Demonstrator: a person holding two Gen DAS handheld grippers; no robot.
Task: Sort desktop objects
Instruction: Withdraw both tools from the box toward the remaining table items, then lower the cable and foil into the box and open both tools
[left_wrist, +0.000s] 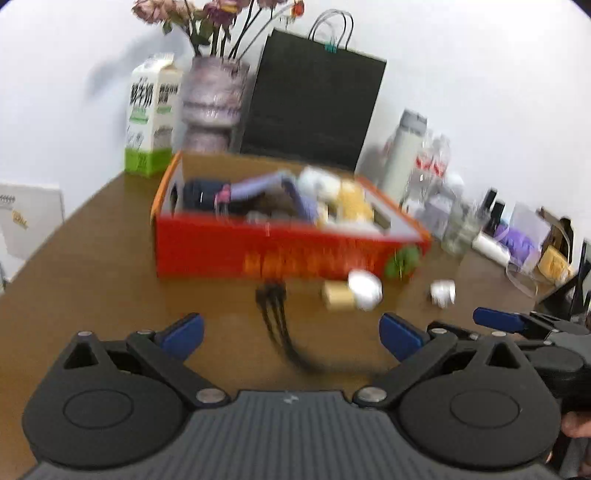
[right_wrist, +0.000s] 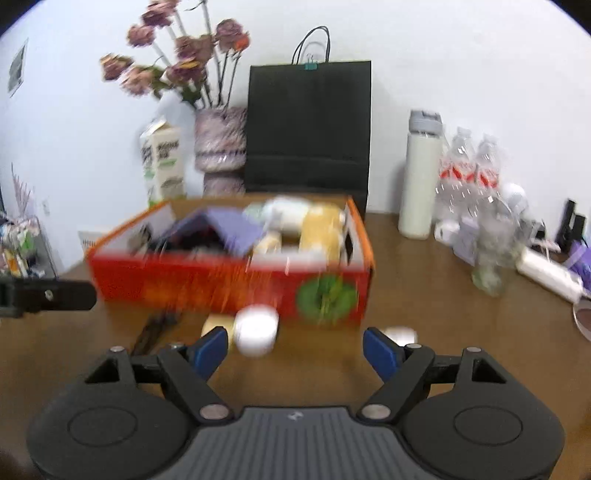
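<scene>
status: partly done. red box (left_wrist: 258, 251) on brown desk (left_wrist: 92, 280), already loaded with purple, white and yellow items; blur hides what each is. still outside, just in front of the box: white round container (right_wrist: 256, 330), tan block (left_wrist: 338, 295) touching it, small white piece (left_wrist: 443, 291) further right, black cable bundle (left_wrist: 275, 317) trailing toward the camera. left gripper (left_wrist: 291, 334): jaws spread wide, nothing between the pads. right gripper (right_wrist: 295, 350): jaws apart, empty, lined up short of the white round container. remaining, as judged: pick up the four loose items and place in the box. background bag, vase, carton and bottles likely not part of the sort.
</scene>
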